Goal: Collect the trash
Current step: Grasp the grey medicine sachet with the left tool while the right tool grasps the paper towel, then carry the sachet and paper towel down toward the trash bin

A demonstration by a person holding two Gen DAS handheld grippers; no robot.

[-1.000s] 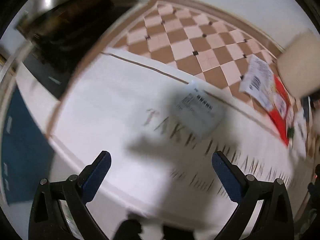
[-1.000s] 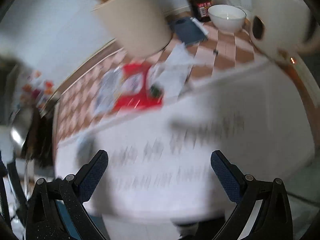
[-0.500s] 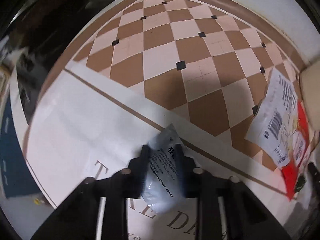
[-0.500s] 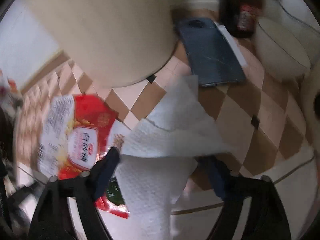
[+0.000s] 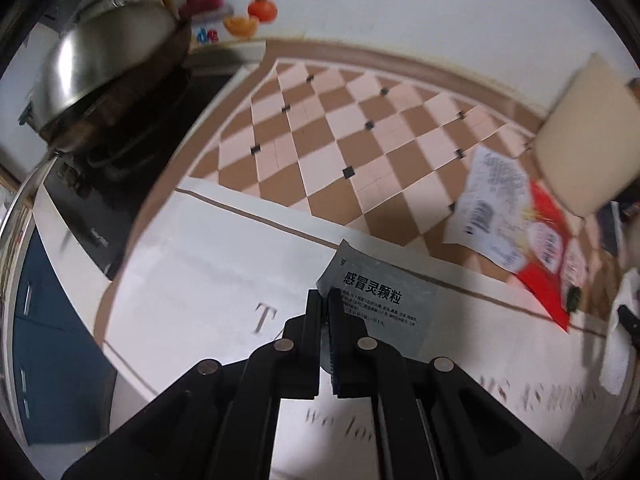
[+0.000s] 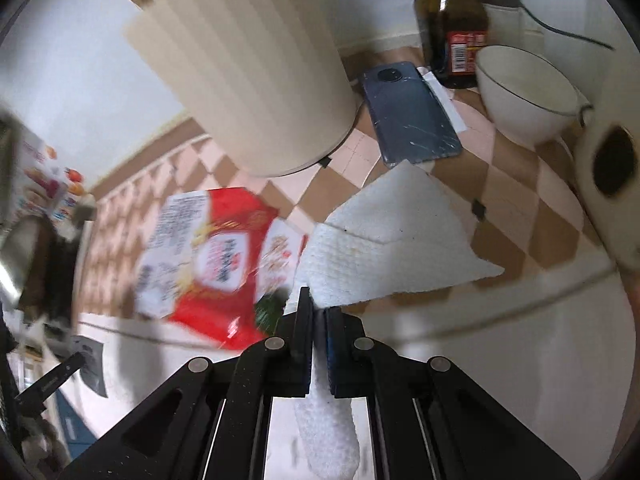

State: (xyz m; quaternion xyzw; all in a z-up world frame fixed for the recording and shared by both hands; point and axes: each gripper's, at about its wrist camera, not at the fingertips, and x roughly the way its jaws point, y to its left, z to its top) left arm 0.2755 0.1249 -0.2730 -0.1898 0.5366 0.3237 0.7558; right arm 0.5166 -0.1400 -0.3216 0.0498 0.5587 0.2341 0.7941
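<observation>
— Left wrist view: the left gripper has its jaws pressed together on the corner of a grey medicine sachet with black Chinese print. The rest of the sachet fans out toward two o'clock from the fingertips, over the white mat.

— And the other one?

— The right gripper is clamped on a white paper towel. The sheet spreads out toward one o'clock, and a twisted tail of it hangs down between the black fingers.

— What else lies about?

— A red and white food wrapper lies flat on the checkered countertop, at ten o'clock from the right fingertips, just beside the towel. Behind it, at eleven o'clock, stands a ribbed cream utensil holder with wooden sticks in it. At one o'clock a dark blue phone lies face down, with a brown bottle and a white bowl beyond it.

— And on the left side?

— A wok under a steel lid sits at ten o'clock, well apart from the sachet. Whether the sachet touches the mat, I cannot tell.
</observation>
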